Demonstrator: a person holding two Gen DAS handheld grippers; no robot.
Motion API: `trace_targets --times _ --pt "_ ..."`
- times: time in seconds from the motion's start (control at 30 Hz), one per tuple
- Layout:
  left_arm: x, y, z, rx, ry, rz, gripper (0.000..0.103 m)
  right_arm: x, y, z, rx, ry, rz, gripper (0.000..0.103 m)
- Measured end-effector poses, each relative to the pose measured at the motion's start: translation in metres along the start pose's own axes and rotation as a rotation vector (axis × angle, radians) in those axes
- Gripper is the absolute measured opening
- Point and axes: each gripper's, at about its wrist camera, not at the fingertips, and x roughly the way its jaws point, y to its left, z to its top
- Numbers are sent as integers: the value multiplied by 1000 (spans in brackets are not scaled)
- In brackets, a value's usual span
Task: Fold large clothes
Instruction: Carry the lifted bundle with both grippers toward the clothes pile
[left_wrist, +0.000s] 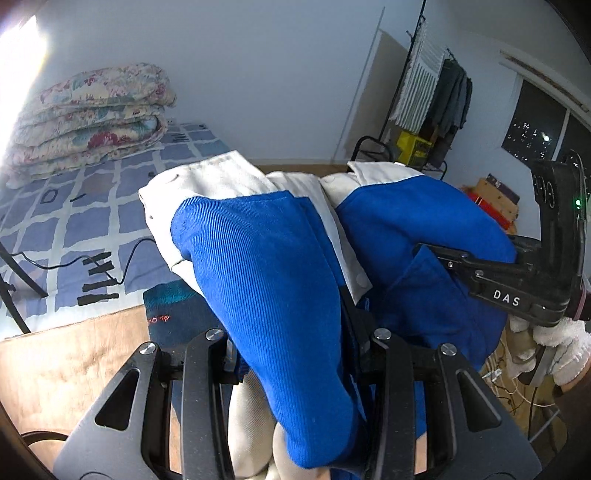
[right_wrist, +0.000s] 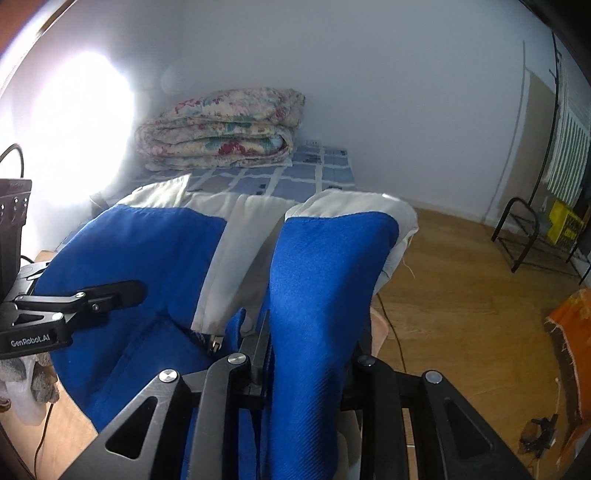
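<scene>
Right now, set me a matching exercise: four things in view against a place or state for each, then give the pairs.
Things:
1. blue and white garment
2. floral quilt
3. black rack
4. left gripper

Places or states:
A. folded in a stack on the checked bed cover
B. standing on the wooden floor by the wall
C. draped up between both grippers
D. shut on blue cloth

Pairs: 1-C, 2-A, 3-B, 4-D
</scene>
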Motion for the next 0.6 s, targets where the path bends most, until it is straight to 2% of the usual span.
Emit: trace_targets --times 0.17,0.3,0.43,0.5,0.53,0.6 --pt "16 8 -15 0 35 24 39 28 -12 -10 17 55 -1 23" --pt "23 20 -25 -9 61 38 39 41 -28 -22 81 89 6 26" --pt "27 28 -31 -24 81 39 42 54 -42 -35 118 131 -29 42" --pt "27 27 -35 -19 81 49 44 61 -45 -42 133 163 -64 54" --pt "28 26 -36 -18 83 52 46 62 -46 -46 135 172 -92 63" --pt "29 27 -38 -25 91 57 53 64 -48 -51 140 187 -112 67"
